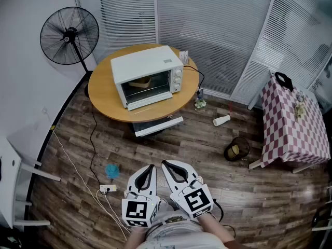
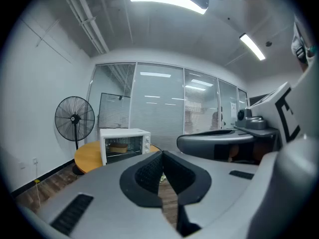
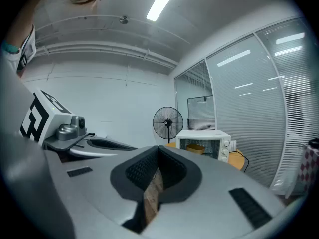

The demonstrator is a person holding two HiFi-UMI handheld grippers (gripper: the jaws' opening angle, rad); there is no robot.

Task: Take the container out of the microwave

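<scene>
Bottom centre of head view: left tongs (image 1: 151, 167) and right tongs (image 1: 166, 164) side by side above the wooden floor (image 1: 207, 147). Both have their jaws closed together, with nothing between them. Well beyond, upper centre: round table (image 1: 104, 95) carrying the white microwave (image 1: 148, 66). The tan container (image 1: 140, 82) sits inside the microwave. Standing fan (image 1: 70, 35) at upper left, beside the table.
</scene>
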